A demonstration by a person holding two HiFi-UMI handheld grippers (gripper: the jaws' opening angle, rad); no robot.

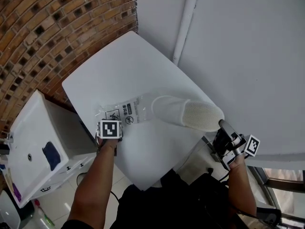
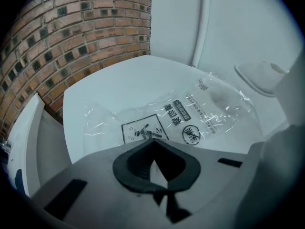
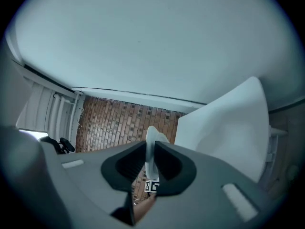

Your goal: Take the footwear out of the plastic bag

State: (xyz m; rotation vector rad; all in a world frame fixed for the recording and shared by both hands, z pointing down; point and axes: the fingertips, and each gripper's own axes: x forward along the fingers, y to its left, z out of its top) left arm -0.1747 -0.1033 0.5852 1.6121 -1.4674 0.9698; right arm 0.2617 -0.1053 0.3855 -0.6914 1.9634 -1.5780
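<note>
Left tongs [image 2: 153,159] shut tight, nipping the near edge of the plastic bag [image 1: 125,112], which lies flat on the white desk [image 1: 128,66]. Right tongs [image 3: 151,163] partly closed, clamped on the white slipper [image 1: 190,112]. Slipper's far end sits in the bag mouth; the gripped end hangs past the desk edge.
</note>
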